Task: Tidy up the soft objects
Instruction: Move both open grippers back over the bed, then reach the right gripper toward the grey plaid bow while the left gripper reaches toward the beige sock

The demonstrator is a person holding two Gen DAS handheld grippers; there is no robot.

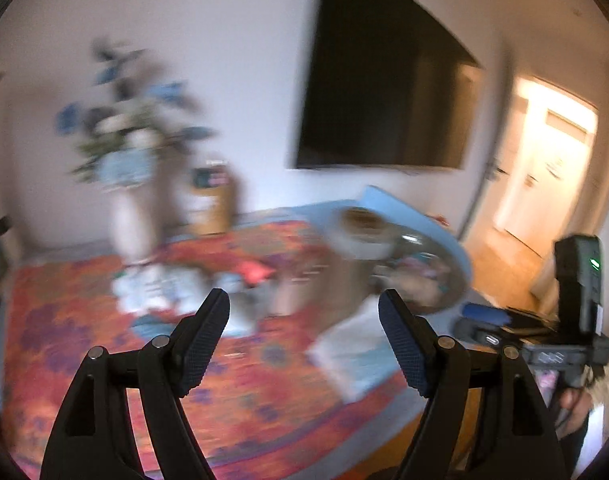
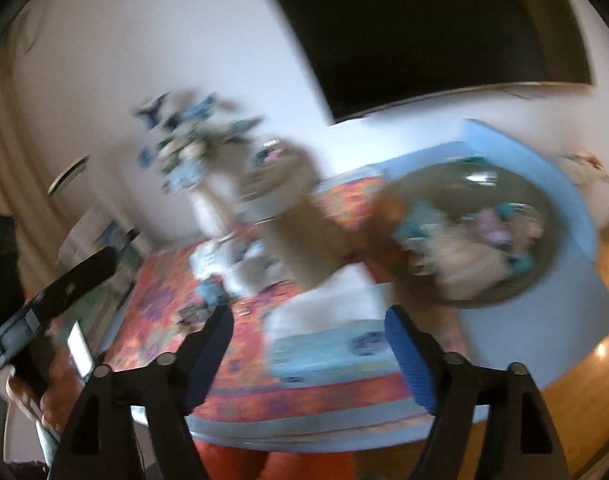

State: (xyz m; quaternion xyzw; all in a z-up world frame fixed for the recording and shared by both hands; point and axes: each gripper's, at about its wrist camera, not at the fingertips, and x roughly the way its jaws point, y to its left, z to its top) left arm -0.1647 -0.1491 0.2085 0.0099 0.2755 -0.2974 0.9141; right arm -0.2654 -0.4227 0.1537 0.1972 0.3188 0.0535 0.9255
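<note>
Both views are motion-blurred. My left gripper is open and holds nothing, hanging over an orange-red patterned rug. Ahead of it lies a pile of pale blue and white soft things, with a red item beside it. A folded white and pale blue cloth lies to the right. My right gripper is also open and empty, just above that folded cloth. A round metal bowl with several soft items stands on a blue mat.
A tall pale vase with blue flowers stands at the back of the rug, next to a wooden box. A dark screen hangs on the wall. A lit doorway opens at right. A hand holds the other gripper's body.
</note>
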